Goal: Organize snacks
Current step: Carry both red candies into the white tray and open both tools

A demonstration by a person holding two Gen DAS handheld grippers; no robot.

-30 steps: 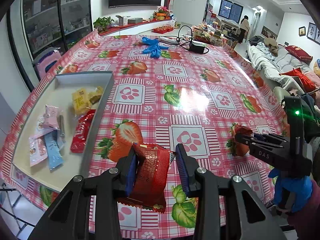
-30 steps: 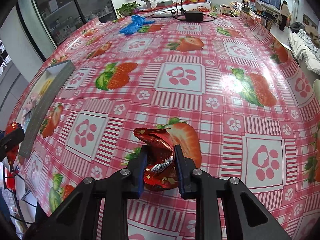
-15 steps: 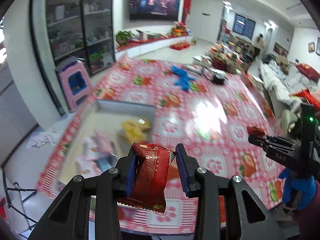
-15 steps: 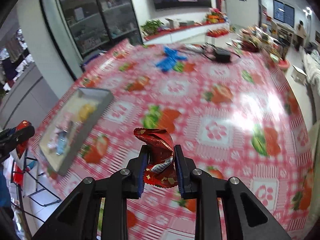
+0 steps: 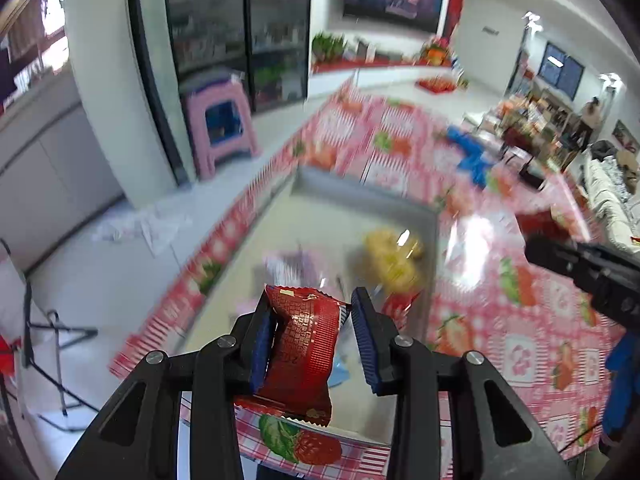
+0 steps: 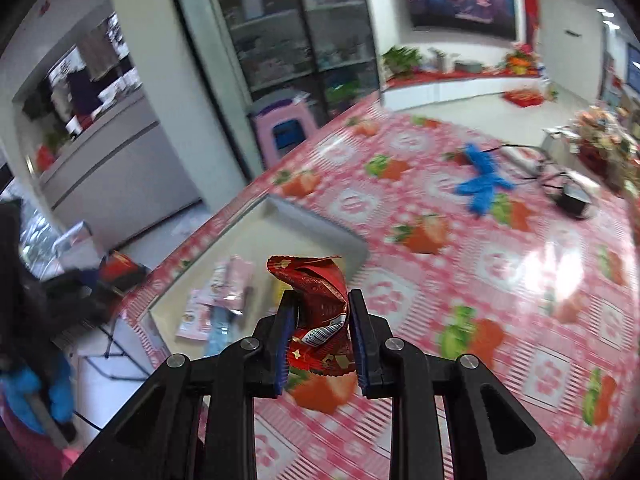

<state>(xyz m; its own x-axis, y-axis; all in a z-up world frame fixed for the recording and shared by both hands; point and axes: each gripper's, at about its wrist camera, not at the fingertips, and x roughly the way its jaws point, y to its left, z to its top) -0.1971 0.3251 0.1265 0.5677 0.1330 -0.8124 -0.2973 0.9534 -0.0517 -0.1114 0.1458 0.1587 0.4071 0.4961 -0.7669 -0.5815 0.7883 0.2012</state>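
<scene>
Two grippers, each nearly closed on a snack: left gripper (image 5: 312, 340) pinches a red packet (image 5: 302, 354); right gripper (image 6: 320, 332) clamps a crumpled red wrapper (image 6: 316, 300). Both hang above the grey tray (image 5: 360, 194), holding blurred pink and yellow packets. Strawberry tablecloth (image 6: 460, 240). Right view alone shows blue gloves (image 6: 482, 186) clearly.

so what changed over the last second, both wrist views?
Both grippers lifted off the strawberry-print tablecloth and swung toward the shallow grey tray, which now sits ahead of both. Unchanged: left gripper clamped on its flat red snack packet, right gripper on its crumpled red foil packet. Nothing released.
</scene>
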